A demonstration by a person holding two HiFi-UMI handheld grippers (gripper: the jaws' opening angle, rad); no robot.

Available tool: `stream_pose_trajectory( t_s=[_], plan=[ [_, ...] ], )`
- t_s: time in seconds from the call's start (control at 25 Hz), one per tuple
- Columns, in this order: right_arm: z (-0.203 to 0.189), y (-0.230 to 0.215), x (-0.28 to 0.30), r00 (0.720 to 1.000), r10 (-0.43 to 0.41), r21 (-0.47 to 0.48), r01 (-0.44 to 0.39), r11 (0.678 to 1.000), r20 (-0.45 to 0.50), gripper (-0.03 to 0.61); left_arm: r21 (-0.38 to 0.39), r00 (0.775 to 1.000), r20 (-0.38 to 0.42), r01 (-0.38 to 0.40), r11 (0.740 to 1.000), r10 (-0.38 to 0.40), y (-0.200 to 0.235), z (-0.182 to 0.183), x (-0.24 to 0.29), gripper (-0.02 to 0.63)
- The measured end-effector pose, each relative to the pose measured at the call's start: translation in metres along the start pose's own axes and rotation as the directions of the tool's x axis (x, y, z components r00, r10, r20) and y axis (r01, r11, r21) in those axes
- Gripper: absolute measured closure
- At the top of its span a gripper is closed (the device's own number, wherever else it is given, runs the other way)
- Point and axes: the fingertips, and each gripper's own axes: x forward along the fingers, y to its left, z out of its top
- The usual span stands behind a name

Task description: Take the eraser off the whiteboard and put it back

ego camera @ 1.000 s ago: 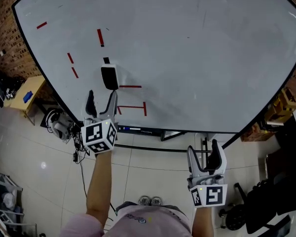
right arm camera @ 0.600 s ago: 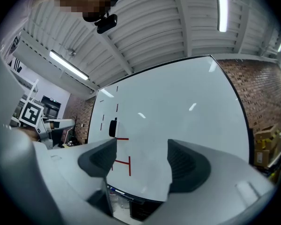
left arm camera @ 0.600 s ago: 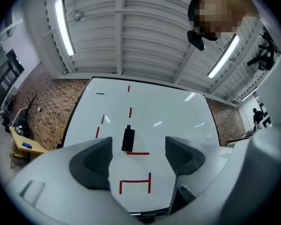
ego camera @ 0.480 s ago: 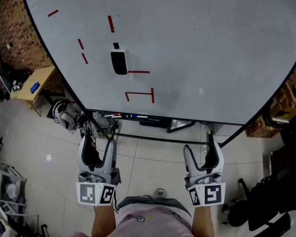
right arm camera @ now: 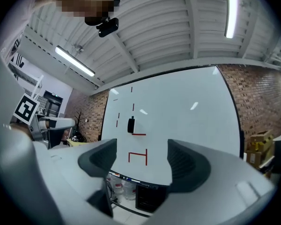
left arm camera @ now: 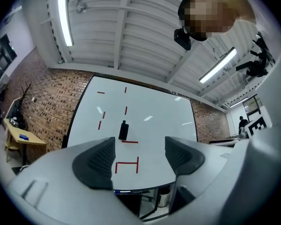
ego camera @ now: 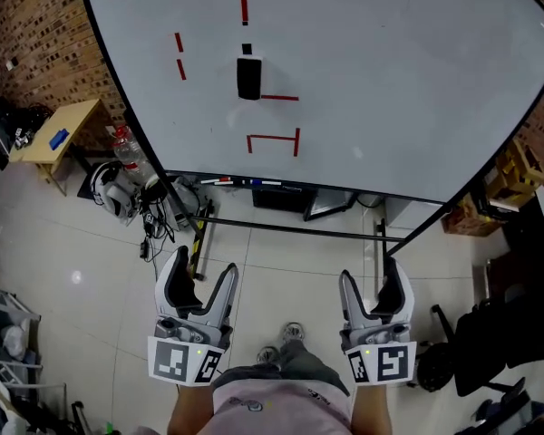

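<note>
Eraser (ego camera: 248, 78), black and upright, sticks to the whiteboard (ego camera: 390, 80) that fills the top of my head view. My left gripper (ego camera: 202, 268) and right gripper (ego camera: 372, 275) hang over the floor, well short of the board, both gaping with nothing between the jaws. The left jaws have just narrowed slightly. A red bracket (ego camera: 272, 140) is drawn below the eraser. I read no words, only red strokes. Pens (ego camera: 245, 182) lie in the tray.
</note>
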Motion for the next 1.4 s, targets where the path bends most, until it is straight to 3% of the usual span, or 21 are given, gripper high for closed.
stream_pose_trajectory(
  t_s=[0.24,0.64,0.72,0.76,1.04,1.4],
  plan=[
    [0.02,0.03,-0.031,1.0,0.016,-0.002,-0.016,1.0,0.022,0.245,-0.026,0.999,0.029,0.043,0.999,-0.042,-0.006,0.019,-0.042,0.273],
    [0.049,0.044,-0.098,0.996,0.049,-0.013,-0.048,0.999,0.075,0.295,-0.039,0.998,0.059,0.016,0.999,-0.014,-0.044,0.042,-0.11,0.316],
    [0.05,0.042,-0.118,0.997,0.046,-0.009,-0.046,0.999,0.067,0.295,-0.03,1.0,0.028,-0.009,1.0,0.01,-0.056,0.042,-0.126,0.227],
    [0.049,0.041,-0.129,0.997,0.045,-0.008,-0.044,0.999,0.063,0.295,-0.024,1.0,0.013,-0.019,1.0,0.019,-0.063,0.042,-0.137,0.216],
    [0.042,0.042,-0.197,0.999,0.042,0.002,-0.042,0.999,0.026,0.295,0.006,0.999,-0.034,-0.03,1.0,0.031,-0.103,0.048,-0.205,0.216],
    [0.056,0.068,-0.239,0.999,0.008,-0.006,-0.008,1.0,0.041,0.295,-0.018,0.999,-0.022,0.039,0.999,-0.039,-0.115,0.064,-0.241,0.216]
  ],
)
